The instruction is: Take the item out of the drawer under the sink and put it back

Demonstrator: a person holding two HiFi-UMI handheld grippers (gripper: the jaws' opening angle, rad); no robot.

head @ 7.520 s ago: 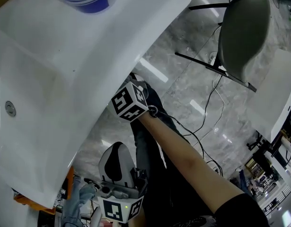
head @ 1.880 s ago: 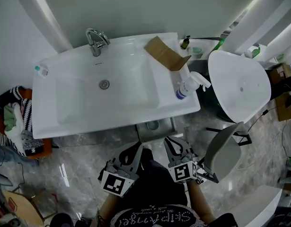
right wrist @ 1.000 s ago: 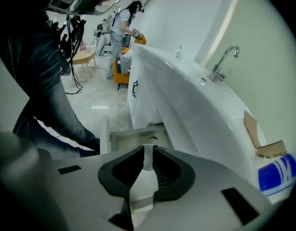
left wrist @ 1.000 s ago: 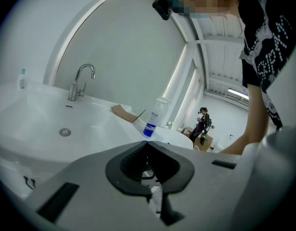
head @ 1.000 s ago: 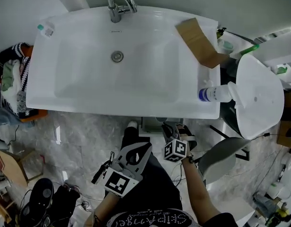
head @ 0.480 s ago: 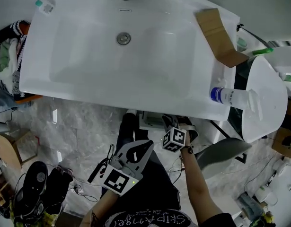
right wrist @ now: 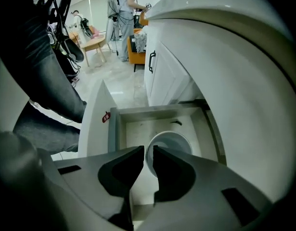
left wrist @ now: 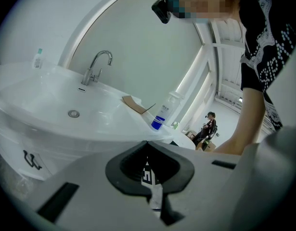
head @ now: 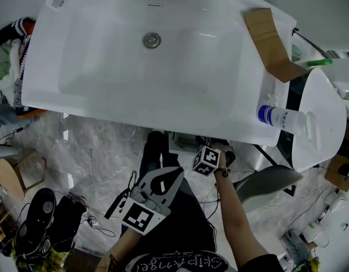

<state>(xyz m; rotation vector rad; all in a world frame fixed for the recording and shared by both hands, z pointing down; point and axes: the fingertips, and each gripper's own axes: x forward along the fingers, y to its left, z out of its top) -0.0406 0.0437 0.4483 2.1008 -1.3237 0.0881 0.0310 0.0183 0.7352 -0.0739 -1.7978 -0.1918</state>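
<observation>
Right gripper point(right wrist: 148, 153) nearly closed, pinching rim of round white bowl point(right wrist: 174, 141), dead ahead in open grey drawer point(right wrist: 114, 129) (left gripper point(left wrist: 148, 148) closed, empty, farther).

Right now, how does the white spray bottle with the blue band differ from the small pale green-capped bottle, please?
The white blue-banded spray bottle is far bigger than the small pale green-capped bottle. The spray bottle stands at the white sink's right end, the small bottle at its back left corner. Both are upright.

Overhead on sink point(head: 106, 67), left gripper view low across same sink, right gripper view into drawer point(right wrist: 133, 129)
</observation>
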